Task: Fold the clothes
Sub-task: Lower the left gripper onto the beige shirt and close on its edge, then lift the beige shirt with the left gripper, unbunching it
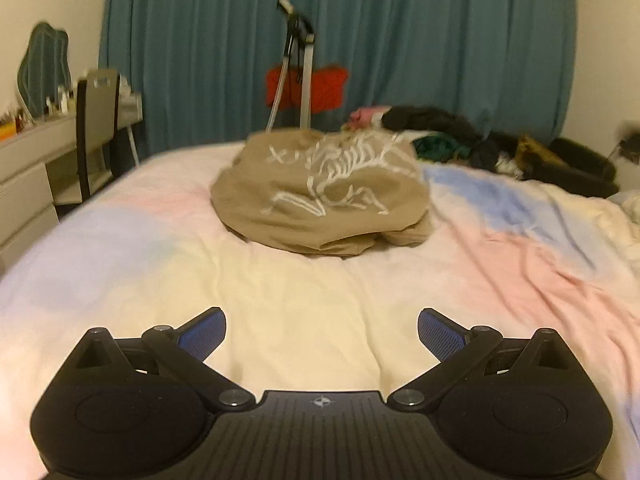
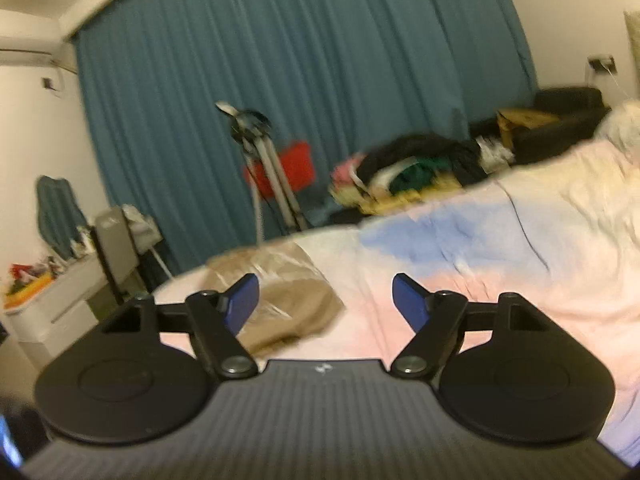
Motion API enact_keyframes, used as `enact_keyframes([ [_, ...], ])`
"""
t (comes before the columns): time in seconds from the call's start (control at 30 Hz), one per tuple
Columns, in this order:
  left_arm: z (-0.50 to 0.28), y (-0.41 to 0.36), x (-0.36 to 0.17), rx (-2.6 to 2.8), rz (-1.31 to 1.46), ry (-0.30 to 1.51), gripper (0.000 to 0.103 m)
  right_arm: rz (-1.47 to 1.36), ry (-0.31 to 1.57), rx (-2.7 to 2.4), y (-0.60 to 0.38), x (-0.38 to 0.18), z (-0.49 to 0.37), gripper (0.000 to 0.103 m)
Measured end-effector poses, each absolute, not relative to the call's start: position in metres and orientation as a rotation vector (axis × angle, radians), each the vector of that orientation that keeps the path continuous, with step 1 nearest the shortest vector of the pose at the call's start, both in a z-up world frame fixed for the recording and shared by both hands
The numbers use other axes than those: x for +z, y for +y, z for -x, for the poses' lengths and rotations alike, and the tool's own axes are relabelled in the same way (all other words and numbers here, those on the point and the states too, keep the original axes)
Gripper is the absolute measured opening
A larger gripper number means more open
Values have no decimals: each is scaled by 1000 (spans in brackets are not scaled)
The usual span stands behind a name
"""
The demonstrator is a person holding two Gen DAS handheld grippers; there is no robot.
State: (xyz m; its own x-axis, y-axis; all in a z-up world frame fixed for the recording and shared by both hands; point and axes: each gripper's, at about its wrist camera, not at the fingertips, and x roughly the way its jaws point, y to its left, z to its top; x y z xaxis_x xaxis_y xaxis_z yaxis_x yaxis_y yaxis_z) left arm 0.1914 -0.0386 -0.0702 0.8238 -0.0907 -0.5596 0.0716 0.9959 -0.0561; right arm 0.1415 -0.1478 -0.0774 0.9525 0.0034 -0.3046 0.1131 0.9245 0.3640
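1. One white desk (image 1: 28, 148) sits at nine o'clock in the left wrist view, its top crowded with small bottles too blurred to count; one wavy-edged mirror (image 1: 43, 66) stands on it.
2. One chair (image 1: 96, 120) with a flat grey back and dark frame is pushed against the desk.
3. One teal curtain (image 1: 360, 40), hanging in soft vertical pleats, fills twelve o'clock; one metal tripod (image 1: 298, 64) and one red fuzzy item (image 1: 328, 88) stand before it.
4. One tan garment (image 1: 324, 196), crumpled into a rounded heap with a white skeleton print, lies on the bed (image 1: 280, 320) near its far edge, at twelve o'clock from the left tongs (image 1: 322, 334).
5. The left tongs are spread wide and empty, their two blue ribbed pads (image 1: 206, 334) above the pastel, wrinkled bedcover.
6. The right tongs (image 2: 325, 306) are also wide and empty; the tan garment shows at ten o'clock behind the left pad.
7. One mixed pile of clothes (image 1: 452, 136), dark, green and pink, lies at two o'clock by the bed's far side.
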Motion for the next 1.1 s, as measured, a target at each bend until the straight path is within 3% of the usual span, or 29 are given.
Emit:
enact_keyframes([
  [0.2,-306,-62,-108,-48,80,669,97,-407,365,-60,-152,-115,-171,76],
  [0.4,-376,-79,-133,75,17,660,70,-377,428,-49,-152,-154,-209,76],
  [0.47,-375,-84,-128,118,-44,598,36,-379,442,-52,-153,-163,-218,76],
  [0.57,-355,-85,-112,129,-124,471,16,-388,454,-61,-154,-174,-228,76],
  [0.73,-298,-57,-71,109,-59,345,12,-343,393,-71,-146,-168,-225,76],
  [1.1,-107,11,-16,-55,59,290,10,-154,214,-12,-110,-113,-163,76],
])
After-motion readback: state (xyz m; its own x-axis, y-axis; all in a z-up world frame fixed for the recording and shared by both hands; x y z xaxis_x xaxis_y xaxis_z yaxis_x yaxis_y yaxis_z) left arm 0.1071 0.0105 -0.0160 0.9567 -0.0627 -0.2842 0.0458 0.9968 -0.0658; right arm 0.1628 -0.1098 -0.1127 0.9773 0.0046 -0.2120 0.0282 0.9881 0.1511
